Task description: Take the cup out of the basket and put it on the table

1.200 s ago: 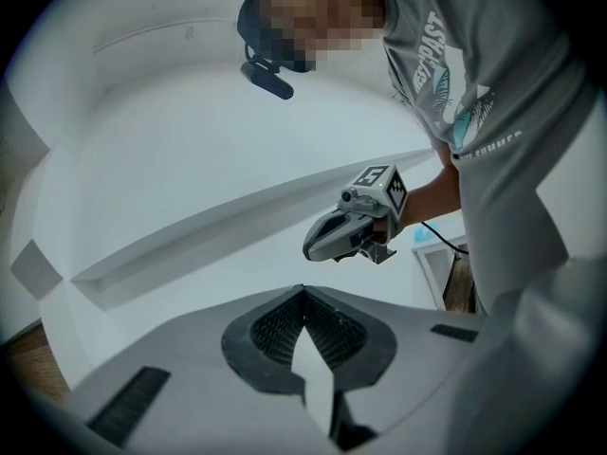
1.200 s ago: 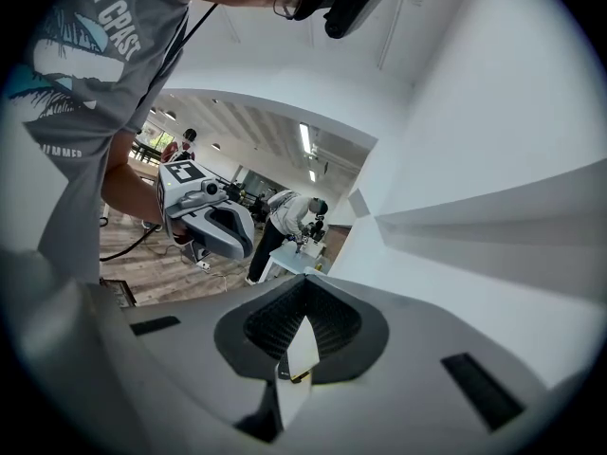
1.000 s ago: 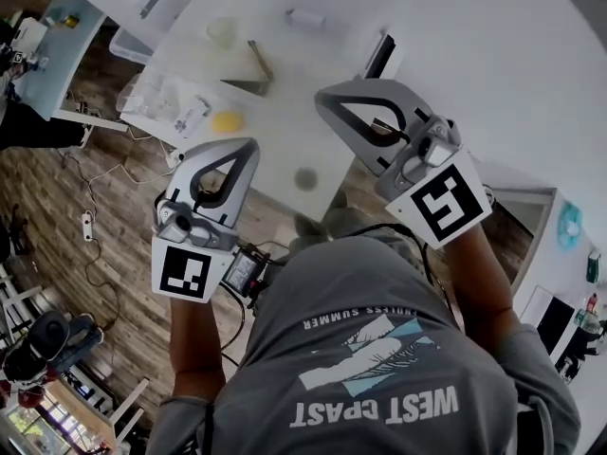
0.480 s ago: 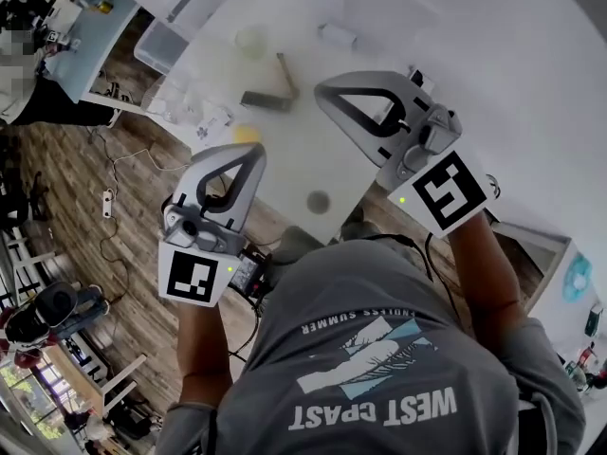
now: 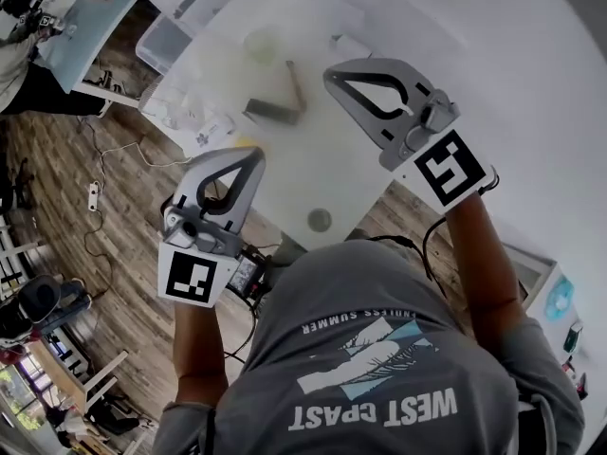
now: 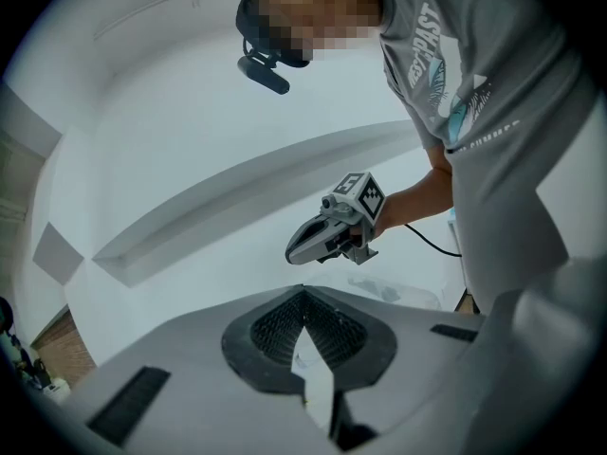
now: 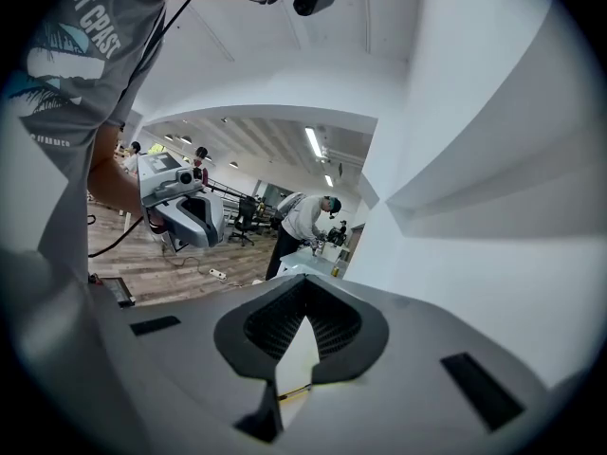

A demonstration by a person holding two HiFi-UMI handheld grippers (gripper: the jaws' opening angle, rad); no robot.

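A pale round cup [image 5: 263, 44] stands upright on the white table [image 5: 332, 169], near a clear basket [image 5: 169, 41].

A brown wood-plank floor [image 5: 114, 235] runs under a white rectangular table [image 5: 322, 173], with a plain white wall [image 5: 531, 74] on the right. A white power strip [image 5: 93, 195] lies on the planks (cables trail from it). Farther off, long ceiling strip lights [image 7: 313, 142] shine above black office chairs [image 7: 242, 221] and a person [image 7: 302, 218] bent over a pale desk [image 7: 305, 262].
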